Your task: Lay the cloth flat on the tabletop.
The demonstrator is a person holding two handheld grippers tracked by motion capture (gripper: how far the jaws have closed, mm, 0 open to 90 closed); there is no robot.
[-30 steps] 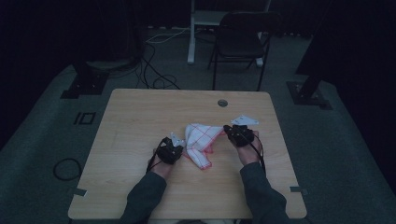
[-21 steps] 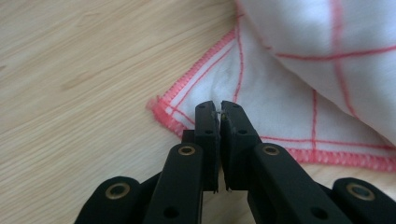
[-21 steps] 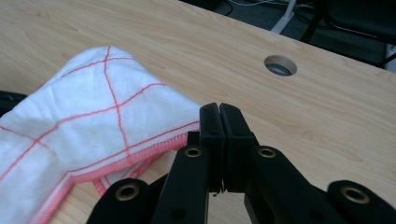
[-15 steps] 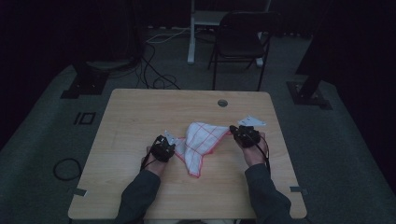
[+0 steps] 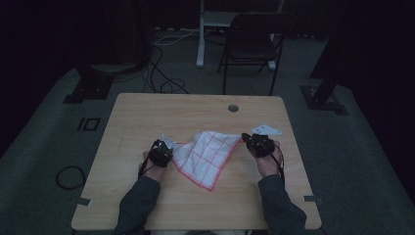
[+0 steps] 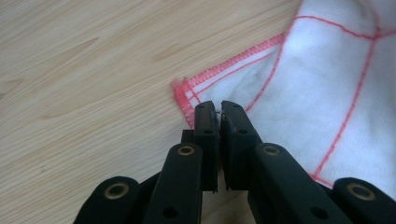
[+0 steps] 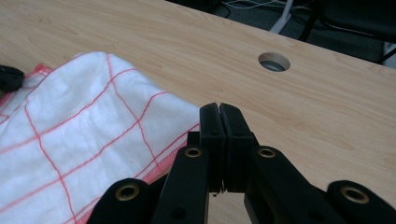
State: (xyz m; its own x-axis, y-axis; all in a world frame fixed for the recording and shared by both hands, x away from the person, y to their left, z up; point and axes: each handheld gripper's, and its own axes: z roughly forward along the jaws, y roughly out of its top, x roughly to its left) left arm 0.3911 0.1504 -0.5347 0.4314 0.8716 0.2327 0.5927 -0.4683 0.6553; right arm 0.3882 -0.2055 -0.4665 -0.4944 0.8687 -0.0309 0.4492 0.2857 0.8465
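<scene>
The left gripper (image 6: 218, 105) and right gripper (image 7: 219, 108) each clench a corner of the white, red-checked cloth (image 5: 208, 154), stretching it apart to spread it flat.

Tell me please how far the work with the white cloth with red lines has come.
Done: each gripper has pinched one corner of the white cloth with red grid lines; the left gripper and the right gripper have their jaws shut on its red hem. In hand: the cloth hangs stretched between them over the light wooden table, one corner pointing toward the person. Left: probably to lay it flat or fold it.
</scene>
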